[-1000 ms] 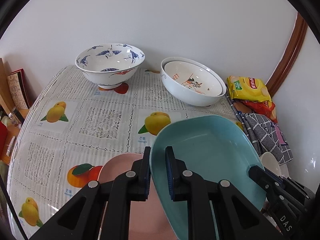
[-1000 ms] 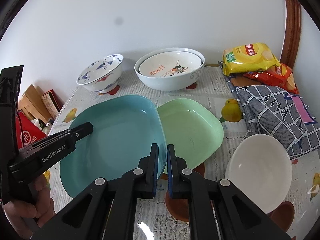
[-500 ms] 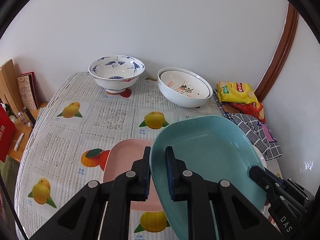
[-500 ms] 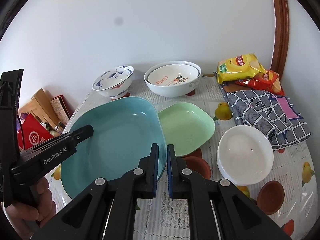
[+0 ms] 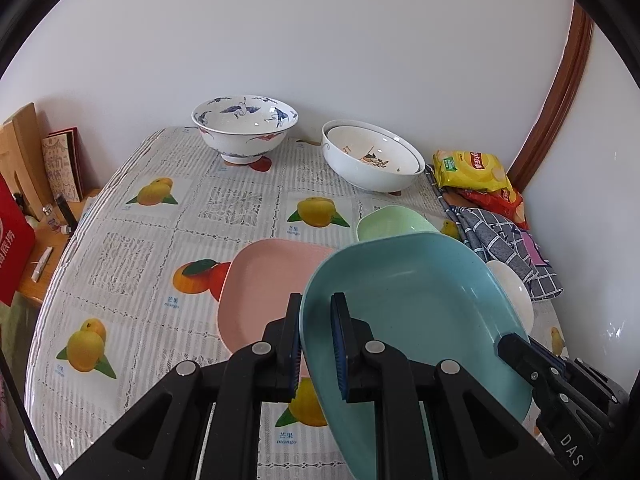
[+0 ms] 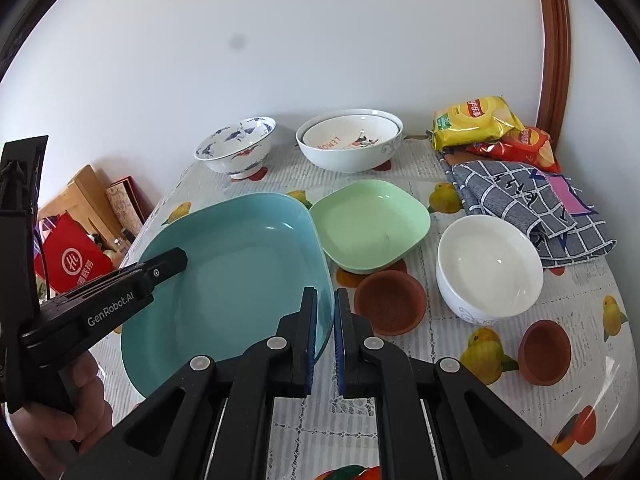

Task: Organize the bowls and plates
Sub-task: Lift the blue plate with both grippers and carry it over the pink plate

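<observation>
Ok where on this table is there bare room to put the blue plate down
The tablecloth left of the pink plate lies bare up to the crane-painted bowl. The right side is crowded: green plate, white bowl, two brown saucers, cloth.

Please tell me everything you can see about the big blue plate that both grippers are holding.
The blue plate is a large, rounded-square dish in matte teal, plastic-looking, with a raised rim and nothing in it. It is lifted off the table and tilted. The left gripper clamps one edge and the right gripper clamps the opposite edge, each with one pad inside the rim and one outside. It hangs above the pink plate, partly hiding it, beside the green plate. Nothing else touches it.
</observation>
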Motion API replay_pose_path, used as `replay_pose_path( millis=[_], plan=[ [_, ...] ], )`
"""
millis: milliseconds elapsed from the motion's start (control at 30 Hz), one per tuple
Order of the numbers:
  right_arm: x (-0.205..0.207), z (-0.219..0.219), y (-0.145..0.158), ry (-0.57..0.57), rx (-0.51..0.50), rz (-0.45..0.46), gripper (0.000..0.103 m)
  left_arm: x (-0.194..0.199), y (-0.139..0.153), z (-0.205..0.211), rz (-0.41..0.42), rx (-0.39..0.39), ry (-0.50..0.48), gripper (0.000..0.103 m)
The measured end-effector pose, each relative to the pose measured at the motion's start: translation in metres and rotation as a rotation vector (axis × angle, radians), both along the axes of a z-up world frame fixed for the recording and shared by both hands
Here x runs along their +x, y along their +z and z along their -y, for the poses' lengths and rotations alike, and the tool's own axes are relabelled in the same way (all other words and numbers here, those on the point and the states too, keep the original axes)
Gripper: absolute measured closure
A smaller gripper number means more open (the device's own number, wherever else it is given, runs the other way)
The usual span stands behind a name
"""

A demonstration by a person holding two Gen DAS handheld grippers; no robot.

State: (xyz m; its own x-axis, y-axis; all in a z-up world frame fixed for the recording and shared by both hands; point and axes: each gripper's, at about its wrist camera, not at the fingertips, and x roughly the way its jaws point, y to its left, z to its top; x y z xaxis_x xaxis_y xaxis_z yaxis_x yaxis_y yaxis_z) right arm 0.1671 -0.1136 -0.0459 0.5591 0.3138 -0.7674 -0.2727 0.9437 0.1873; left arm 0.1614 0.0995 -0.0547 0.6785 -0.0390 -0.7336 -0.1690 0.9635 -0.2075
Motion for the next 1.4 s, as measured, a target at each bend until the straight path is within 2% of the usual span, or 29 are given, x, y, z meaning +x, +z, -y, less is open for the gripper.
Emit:
replay_pose_path(
  millis=[467, 733, 1133, 1400],
  plan=[
    [-0.001, -0.014, -0.015, -0.019, -0.05, -0.036, 0.095, 0.005, -0.024, -0.013, -0.035, -0.035, -0.028, 0.089],
    [0.005, -0.032, -0.032, -0.008, -0.074, -0.075, 0.095, 0.01, -0.046, -0.03, -0.074, -0.058, -0.007, 0.089],
    [0.013, -0.051, -0.056, 0.014, -0.095, -0.129, 0.095, 0.022, -0.071, -0.045, -0.124, -0.072, 0.013, 0.089],
    [0.025, -0.055, -0.066, 0.016, -0.093, -0.154, 0.094, 0.039, -0.075, -0.049, -0.132, -0.05, 0.014, 0.089]
  ],
)
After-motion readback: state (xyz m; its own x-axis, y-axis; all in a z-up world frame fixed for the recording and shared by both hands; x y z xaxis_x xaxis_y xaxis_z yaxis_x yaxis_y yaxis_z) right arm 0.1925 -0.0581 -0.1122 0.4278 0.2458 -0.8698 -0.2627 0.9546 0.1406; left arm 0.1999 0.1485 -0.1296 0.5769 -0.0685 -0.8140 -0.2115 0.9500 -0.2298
